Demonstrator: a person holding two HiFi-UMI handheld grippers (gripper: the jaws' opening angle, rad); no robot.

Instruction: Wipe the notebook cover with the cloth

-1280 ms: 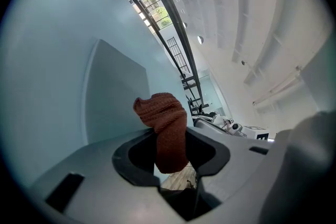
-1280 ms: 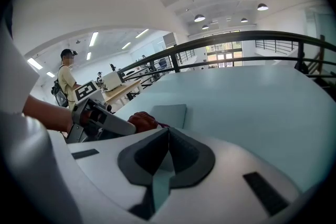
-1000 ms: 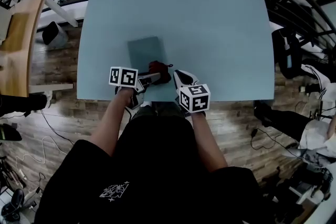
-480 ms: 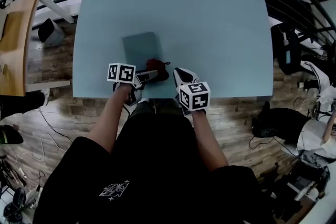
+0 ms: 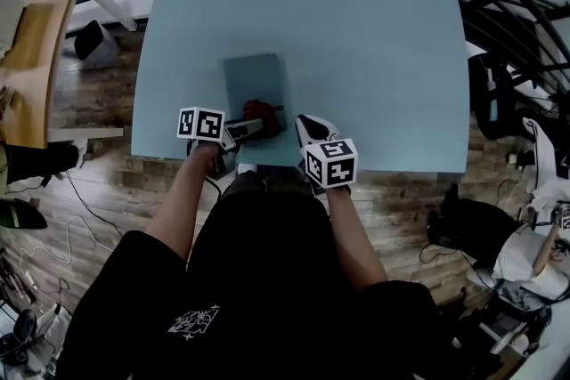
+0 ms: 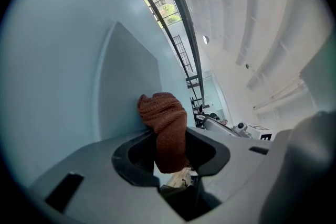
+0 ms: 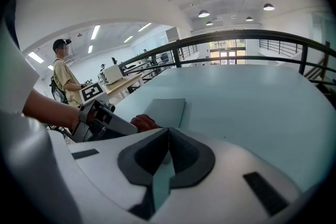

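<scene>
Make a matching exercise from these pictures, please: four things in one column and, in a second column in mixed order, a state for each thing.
Column 1
1. cloth
2. notebook
3. left tool
4. right tool

Column 2
a. shut, with nothing between its jaws
b. reddish-brown, bunched, on the near part of the notebook
c. grey-blue, lying flat on the table
d. shut on the cloth

Pairs: 1-b; 2-c; 3-d; 4-a
</scene>
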